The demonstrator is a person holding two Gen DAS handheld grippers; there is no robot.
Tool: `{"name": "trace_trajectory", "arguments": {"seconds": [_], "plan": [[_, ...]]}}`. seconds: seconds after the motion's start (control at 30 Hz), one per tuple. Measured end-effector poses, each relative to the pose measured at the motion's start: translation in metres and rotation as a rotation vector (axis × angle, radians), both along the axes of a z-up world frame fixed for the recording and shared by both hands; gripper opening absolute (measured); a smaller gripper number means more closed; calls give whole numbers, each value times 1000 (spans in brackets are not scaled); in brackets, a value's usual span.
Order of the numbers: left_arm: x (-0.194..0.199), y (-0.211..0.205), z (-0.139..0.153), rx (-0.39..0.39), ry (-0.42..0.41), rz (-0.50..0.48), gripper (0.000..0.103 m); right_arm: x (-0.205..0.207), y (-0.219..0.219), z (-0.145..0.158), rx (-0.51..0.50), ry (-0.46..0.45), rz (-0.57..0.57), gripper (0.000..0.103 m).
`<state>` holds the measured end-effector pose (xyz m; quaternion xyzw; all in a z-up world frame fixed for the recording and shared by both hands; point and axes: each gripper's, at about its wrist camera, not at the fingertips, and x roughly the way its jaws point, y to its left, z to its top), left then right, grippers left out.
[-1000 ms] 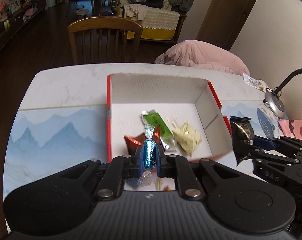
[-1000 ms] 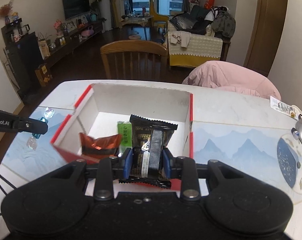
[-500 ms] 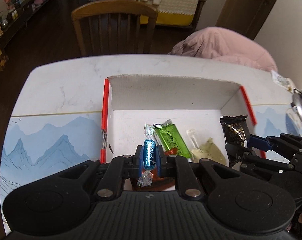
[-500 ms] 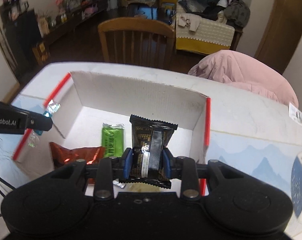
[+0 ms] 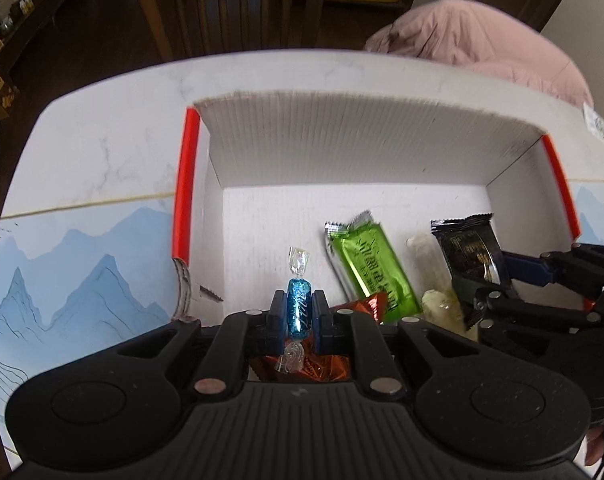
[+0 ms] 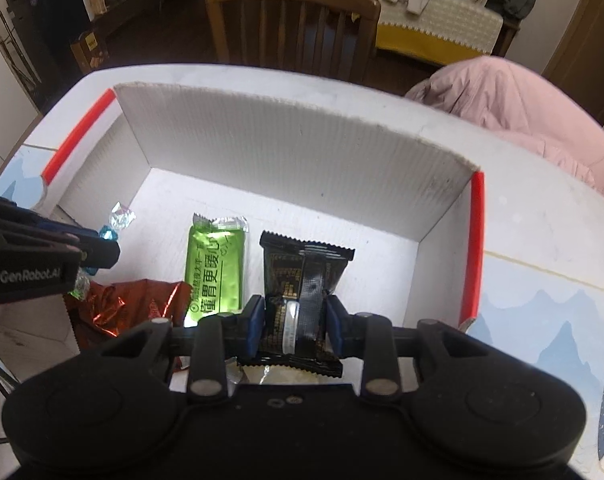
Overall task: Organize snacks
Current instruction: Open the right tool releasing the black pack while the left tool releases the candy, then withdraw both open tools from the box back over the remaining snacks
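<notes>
- Table (image 5: pixel 101 128) is white marble-look on the far part, with a blue mountain-print mat (image 5: pixel 81 272) on the near part; I see the mat (image 6: pixel 542 300) on the right side too.
- Wooden chair (image 6: pixel 293 20) stands at the far edge, pink jacket (image 6: pixel 522 100) is heaped to its right, dark floor and low shelves lie behind.
- White cardboard box (image 5: pixel 362 148) with red rim edges sits open on the table, both claws over its near end.
- My left gripper (image 5: pixel 299 316) points forward over the box, jaws clamped on a blue candy (image 5: pixel 299 308) held upright, twisted clear ends sticking out above and below.
- My right gripper (image 6: pixel 295 320) is angled down into the box, jaws clamped on a black snack pack (image 6: pixel 302 280), pack standing up between the pads.
- On the box floor: green bar (image 6: pixel 215 272) lying flat, red foil pack (image 6: pixel 129 304) at its left near end, a pale wrapped snack (image 5: pixel 442 304) under the right gripper.
- Left view only: the right gripper (image 5: pixel 478 280) from the side and the pale snack's clear wrapper end; it also shows the red foil under my left gripper.
- Right view only: the back seam of the black pack, the "GenRobot.AI" lettering on the left gripper (image 6: pixel 97 246), and the green bar's full print.
</notes>
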<state>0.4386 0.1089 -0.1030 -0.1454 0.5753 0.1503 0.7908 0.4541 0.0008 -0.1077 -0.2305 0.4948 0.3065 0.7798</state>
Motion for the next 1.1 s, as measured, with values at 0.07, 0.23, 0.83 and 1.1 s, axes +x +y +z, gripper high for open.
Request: {"name": "trace_trajectory", "arguments": {"seconds": [0.07,0.23,0.83,1.1], "plan": [[1,1,-5,-8,16,5,12,3,-1,-1,1,1,-12,33],[-2,6,-9,-27,22,19,12,5,-3,-2,12,19,-5,35],[-54,5,42,-90,-123,22,26,-45,-41,64,154,-29,-47,48],[-103,-13,76,-74,-208,-32,26,-85,-61,88,195,-82,-62,51]]}}
